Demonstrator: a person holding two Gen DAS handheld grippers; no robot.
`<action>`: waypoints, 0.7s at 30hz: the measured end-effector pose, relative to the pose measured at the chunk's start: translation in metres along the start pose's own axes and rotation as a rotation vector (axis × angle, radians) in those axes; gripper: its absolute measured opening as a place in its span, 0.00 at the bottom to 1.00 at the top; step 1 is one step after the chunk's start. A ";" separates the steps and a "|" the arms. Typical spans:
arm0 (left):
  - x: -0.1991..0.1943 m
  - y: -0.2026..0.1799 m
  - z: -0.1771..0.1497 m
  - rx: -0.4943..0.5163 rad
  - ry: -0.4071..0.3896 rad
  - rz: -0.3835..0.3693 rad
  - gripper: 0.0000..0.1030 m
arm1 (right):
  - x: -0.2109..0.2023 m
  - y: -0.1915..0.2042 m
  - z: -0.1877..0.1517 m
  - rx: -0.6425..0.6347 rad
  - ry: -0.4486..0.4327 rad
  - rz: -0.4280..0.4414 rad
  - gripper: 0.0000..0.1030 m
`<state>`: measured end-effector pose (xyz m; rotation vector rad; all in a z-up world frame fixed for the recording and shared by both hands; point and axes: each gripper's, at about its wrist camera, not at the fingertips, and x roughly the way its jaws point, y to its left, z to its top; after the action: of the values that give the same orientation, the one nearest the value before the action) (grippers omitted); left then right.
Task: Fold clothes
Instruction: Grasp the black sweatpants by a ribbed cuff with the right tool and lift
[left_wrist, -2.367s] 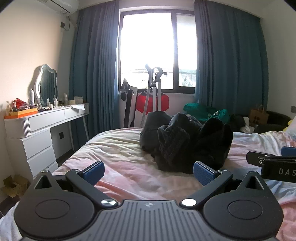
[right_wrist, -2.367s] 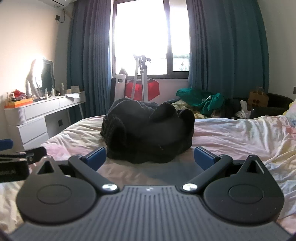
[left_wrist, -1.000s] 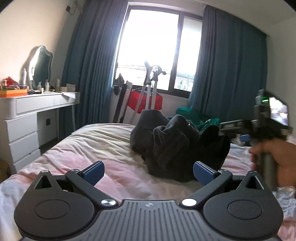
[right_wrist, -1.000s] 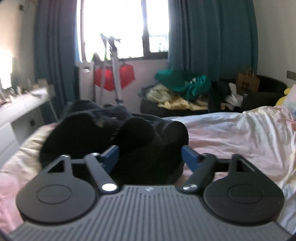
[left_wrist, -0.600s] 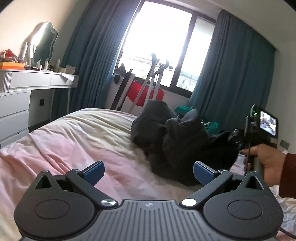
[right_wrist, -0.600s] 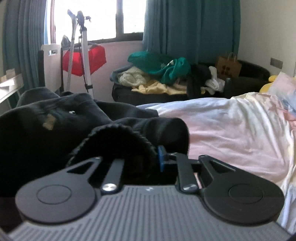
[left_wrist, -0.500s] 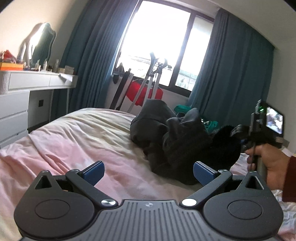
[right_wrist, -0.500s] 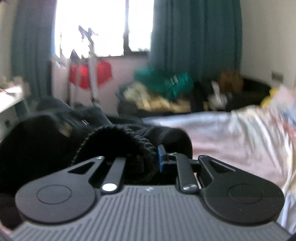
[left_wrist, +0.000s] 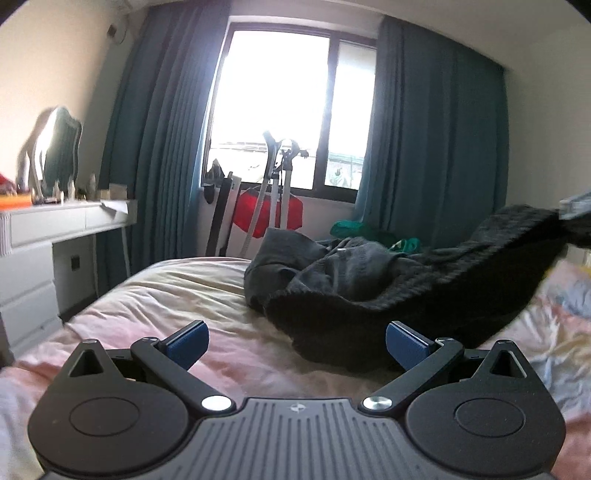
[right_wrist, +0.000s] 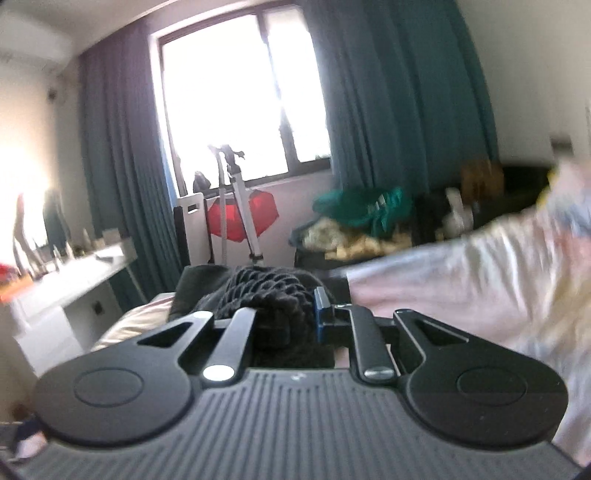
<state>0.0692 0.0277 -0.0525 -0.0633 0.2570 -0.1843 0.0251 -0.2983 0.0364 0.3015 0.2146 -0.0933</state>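
Observation:
A black knitted garment (left_wrist: 417, 295) lies on the bed (left_wrist: 184, 295), one end stretched up to the right edge of the left wrist view. A grey garment (left_wrist: 291, 254) is heaped behind it. My left gripper (left_wrist: 295, 341) is open and empty, low over the bed just before the black garment. My right gripper (right_wrist: 284, 317) is shut on a bunch of the black knitted garment (right_wrist: 273, 291) and holds it lifted; its jaws are closed around the fabric.
A white dresser (left_wrist: 44, 251) with a mirror stands at the left. A red item and a tripod (left_wrist: 273, 199) stand under the window. A heap of green clothes (right_wrist: 365, 210) lies at the back right. Blue curtains flank the window.
My right gripper closed on the black garment's edge and has pulled it up and to the right, stretching it out. The left gripper stayed open and low before the pile.

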 end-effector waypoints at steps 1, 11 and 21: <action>-0.002 -0.002 -0.001 0.013 0.005 0.004 1.00 | -0.011 -0.009 -0.007 0.041 0.025 -0.007 0.14; 0.000 -0.027 -0.023 0.230 0.123 0.027 1.00 | -0.035 -0.056 -0.069 0.231 0.296 -0.098 0.14; 0.068 -0.056 -0.064 0.548 0.203 0.161 0.92 | -0.027 -0.067 -0.087 0.225 0.307 -0.154 0.15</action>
<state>0.1079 -0.0423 -0.1268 0.5210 0.4043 -0.0953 -0.0267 -0.3340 -0.0579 0.5238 0.5343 -0.2248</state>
